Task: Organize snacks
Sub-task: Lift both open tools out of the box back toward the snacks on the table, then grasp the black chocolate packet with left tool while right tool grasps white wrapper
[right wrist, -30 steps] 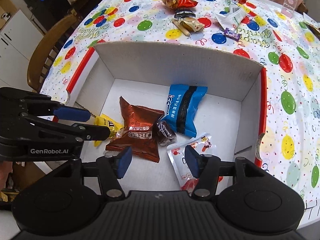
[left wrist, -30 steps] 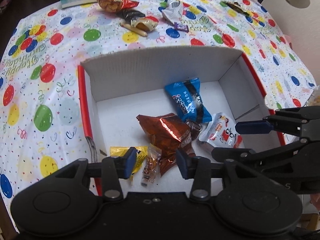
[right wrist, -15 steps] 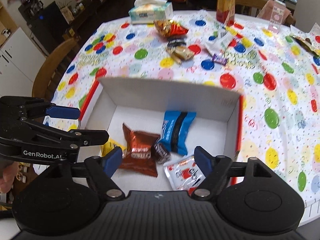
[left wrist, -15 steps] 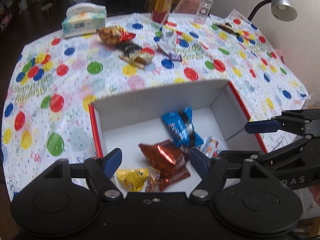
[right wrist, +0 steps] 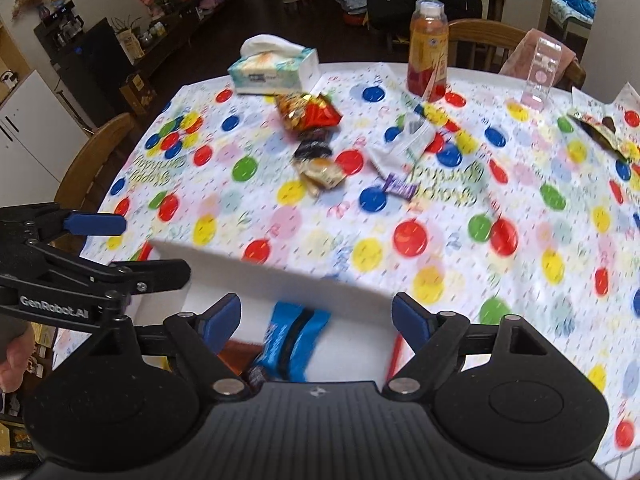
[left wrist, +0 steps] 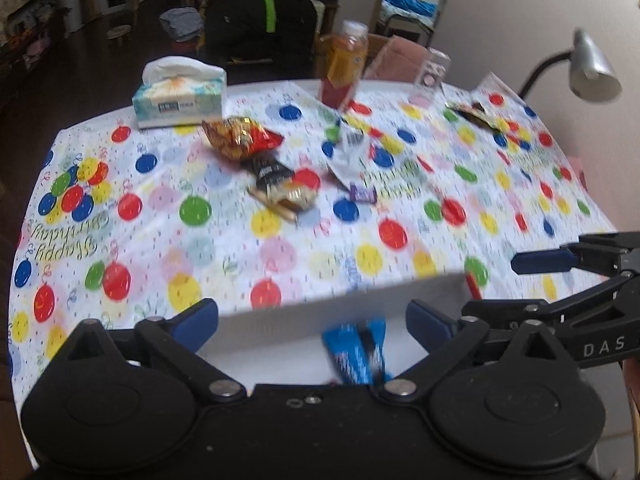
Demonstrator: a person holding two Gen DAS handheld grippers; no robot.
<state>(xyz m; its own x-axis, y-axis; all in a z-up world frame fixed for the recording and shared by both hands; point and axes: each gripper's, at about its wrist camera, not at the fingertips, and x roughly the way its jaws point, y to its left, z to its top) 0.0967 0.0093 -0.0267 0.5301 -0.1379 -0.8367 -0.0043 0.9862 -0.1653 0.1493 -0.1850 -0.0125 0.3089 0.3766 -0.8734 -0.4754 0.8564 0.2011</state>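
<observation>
Left wrist view: both my tools hang empty with jaws spread wide over the white box (left wrist: 344, 300) at the frame's bottom.
My left tool (left wrist: 312, 322) and right tool (right wrist: 316, 320) hold nothing. A blurred blue snack pack (right wrist: 294, 344) with a black stripe lies inside the box. More snacks, among them a red-gold bag (left wrist: 238, 138), sit mid-desk (left wrist: 224, 240) on a cloth printed "Happy Birthday". My left tool's side reads "GenRobot.AI".

balloon-dotted tablecloth (left wrist: 240, 248), blue packet (right wrist: 292, 344), white box (left wrist: 320, 312)
</observation>
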